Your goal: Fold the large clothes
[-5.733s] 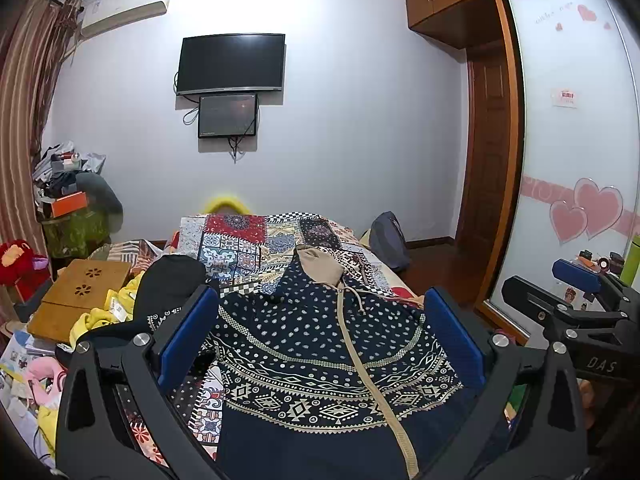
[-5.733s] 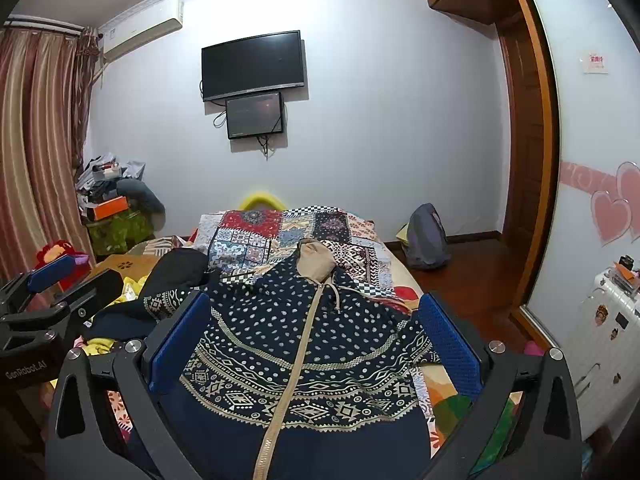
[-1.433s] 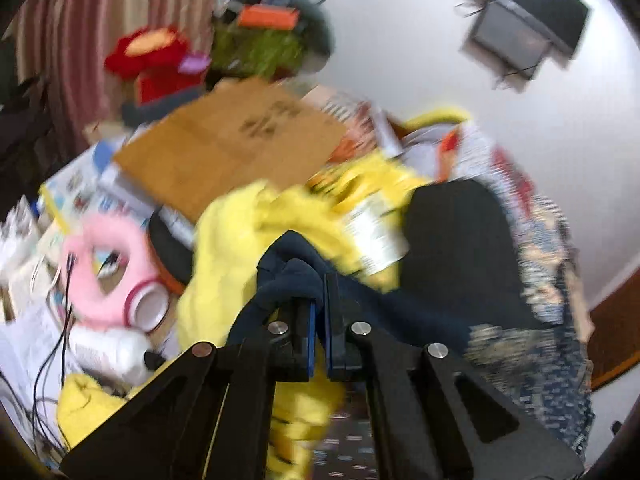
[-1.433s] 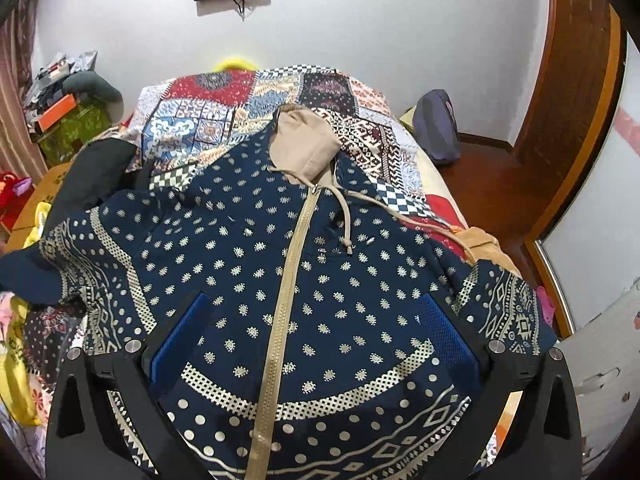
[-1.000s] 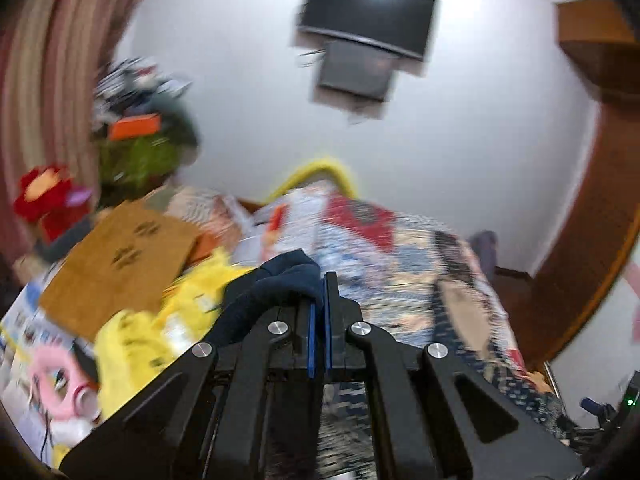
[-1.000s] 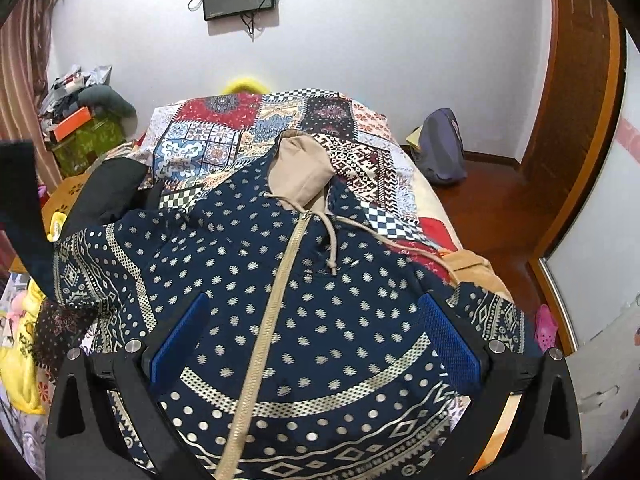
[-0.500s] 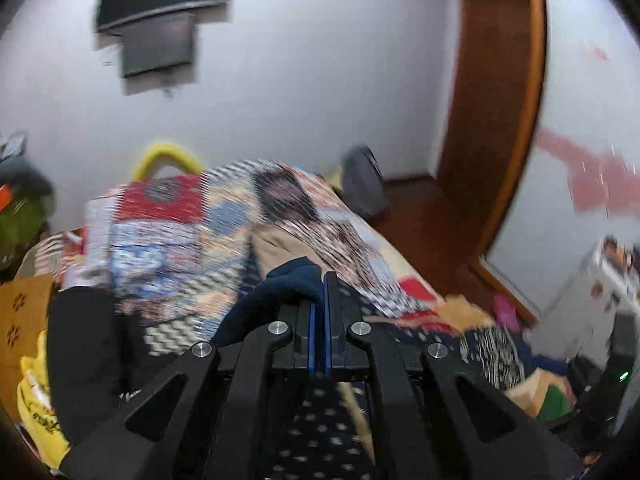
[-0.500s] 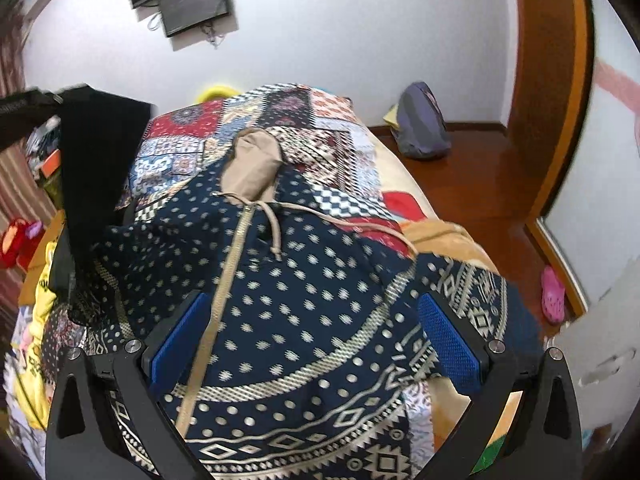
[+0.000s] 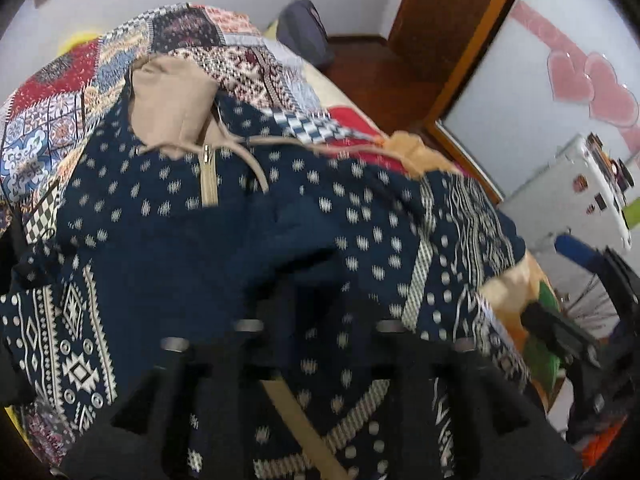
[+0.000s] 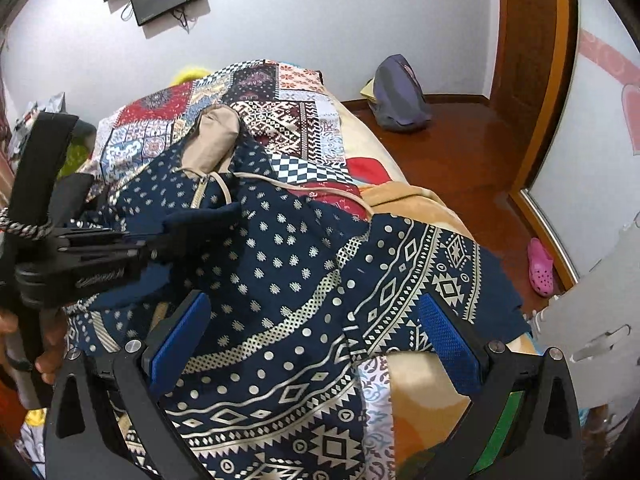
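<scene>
- Across the patchwork bedspread lies the navy patterned hoodie, zip up, its beige hood toward the far wall.
- Left gripper reaches in over the hoodie's chest, below the hood; its jaws have just been opening, and the plain navy sleeve cuff sits at its tips, folded onto the chest. Whether the pads still press it cannot be told.
- Right gripper hovers with blue pads spread wide above the hem, nothing pinched.
- Other sleeve lies spread toward the bed's edge.
</scene>
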`<state>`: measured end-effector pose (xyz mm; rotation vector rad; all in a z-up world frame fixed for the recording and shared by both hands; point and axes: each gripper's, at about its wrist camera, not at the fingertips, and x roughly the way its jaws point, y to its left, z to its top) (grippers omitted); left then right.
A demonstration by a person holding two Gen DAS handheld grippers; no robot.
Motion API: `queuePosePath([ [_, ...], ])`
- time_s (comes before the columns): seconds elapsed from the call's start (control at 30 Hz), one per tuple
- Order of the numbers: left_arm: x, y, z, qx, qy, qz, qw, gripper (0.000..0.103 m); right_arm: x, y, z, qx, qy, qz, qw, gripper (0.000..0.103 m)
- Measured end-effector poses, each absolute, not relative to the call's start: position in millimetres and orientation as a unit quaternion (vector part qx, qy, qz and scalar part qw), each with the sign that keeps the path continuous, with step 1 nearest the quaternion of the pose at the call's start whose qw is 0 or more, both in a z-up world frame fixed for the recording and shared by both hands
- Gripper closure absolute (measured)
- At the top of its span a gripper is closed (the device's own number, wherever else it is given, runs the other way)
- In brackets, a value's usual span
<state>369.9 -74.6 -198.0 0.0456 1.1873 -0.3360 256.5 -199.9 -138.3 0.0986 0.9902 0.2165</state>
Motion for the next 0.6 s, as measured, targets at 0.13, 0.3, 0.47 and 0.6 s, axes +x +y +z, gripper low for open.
queuePosePath([
  [0.13, 352.4, -59.2, -167.7, 0.041, 0.525, -0.155, 0.836, 0.038, 256.8, -193.4, -139.3, 0.031, 0.478, 0.11, 0.871, 0.0],
  [0.3, 330.0, -17.0, -125.9, 0.056, 0.485, -0.11, 0.866, 0.015, 258.6, -176.1, -137.3, 0.011, 0.479, 0.132, 0.868, 0.0],
  [0.47, 309.2, 46.2, -116.6, 0.068, 0.473, -0.035, 0.878, 0.011, 266.2, -144.2, -140.9, -0.032, 0.482, 0.165, 0.86, 0.0],
  [0.6, 290.7, 95.9, -136.5, 0.076, 0.495, 0.02, 0.865, 0.011, 277.7, -118.1, -156.1, -0.074, 0.488, 0.184, 0.85, 0.0],
])
